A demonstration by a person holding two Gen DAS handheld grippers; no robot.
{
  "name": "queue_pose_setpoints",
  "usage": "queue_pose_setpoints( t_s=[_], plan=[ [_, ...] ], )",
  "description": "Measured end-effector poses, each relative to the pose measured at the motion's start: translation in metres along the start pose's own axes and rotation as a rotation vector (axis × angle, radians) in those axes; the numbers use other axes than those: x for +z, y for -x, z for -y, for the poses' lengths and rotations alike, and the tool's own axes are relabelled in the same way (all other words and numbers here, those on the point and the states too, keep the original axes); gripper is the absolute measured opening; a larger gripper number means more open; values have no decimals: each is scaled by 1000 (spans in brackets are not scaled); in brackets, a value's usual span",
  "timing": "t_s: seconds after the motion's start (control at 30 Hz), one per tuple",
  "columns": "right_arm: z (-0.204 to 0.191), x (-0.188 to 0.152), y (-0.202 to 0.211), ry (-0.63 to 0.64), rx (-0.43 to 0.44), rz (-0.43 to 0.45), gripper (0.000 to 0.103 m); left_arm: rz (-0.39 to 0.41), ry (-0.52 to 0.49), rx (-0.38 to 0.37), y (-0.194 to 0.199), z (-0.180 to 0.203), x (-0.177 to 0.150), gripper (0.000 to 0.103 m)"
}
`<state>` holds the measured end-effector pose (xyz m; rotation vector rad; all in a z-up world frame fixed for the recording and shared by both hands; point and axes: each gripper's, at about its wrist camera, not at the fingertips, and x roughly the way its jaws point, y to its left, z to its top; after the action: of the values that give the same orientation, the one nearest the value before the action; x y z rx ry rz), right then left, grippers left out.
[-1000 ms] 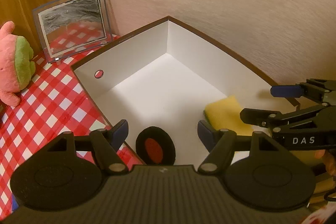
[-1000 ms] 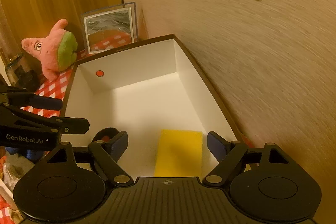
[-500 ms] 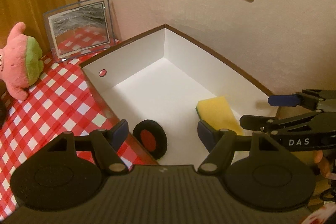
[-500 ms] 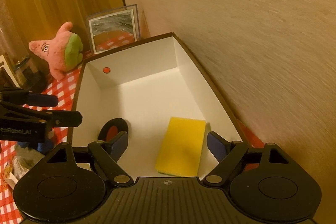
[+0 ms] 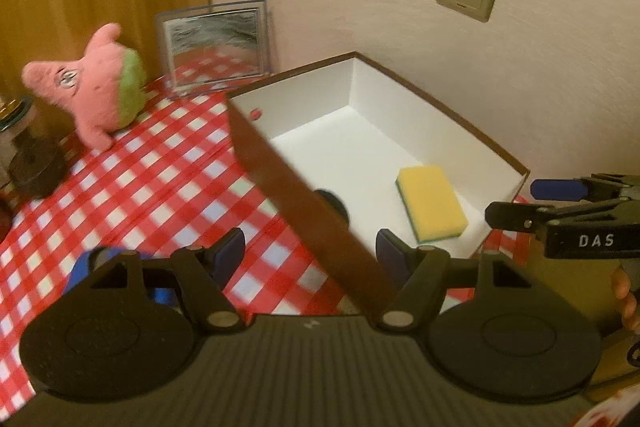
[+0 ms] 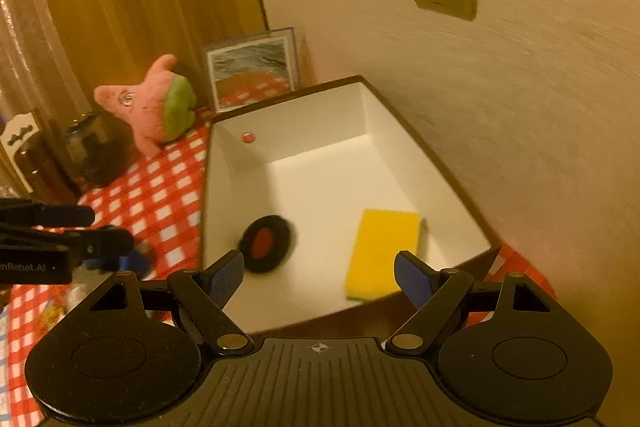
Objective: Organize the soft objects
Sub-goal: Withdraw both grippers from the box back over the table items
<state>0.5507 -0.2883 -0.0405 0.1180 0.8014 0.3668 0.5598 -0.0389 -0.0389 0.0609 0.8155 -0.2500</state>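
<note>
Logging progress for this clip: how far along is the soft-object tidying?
Done: the yellow sponge and the black-and-red round pad lie inside the white box. In hand: nothing; both hand-held grippers stand open and empty. Left: the pink plush sits outside on the checked tablecloth.

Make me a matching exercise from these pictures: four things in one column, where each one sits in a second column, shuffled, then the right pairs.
Things
1. sponge
2. plush toy
3. black and red pad
4. picture frame

Places
A. leaning against the wall behind the box
B. on the checked tablecloth, outside the box
C. in the box, on the side nearer the wall
D. in the box, by the wall nearer the tablecloth

Pairs: 1-C, 2-B, 3-D, 4-A
</note>
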Motion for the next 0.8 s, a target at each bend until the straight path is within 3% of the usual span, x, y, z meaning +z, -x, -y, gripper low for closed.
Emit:
queue_pose_setpoints(
  t_s=[0.5,0.8],
  plan=[
    [-72,-36,30,-5,131,-22,82,-1,79,43,72,-50,-66,70],
    [-117,-60,11,80,168,-101,82,-17,64,121,93,-74,-104,70]
  ],
)
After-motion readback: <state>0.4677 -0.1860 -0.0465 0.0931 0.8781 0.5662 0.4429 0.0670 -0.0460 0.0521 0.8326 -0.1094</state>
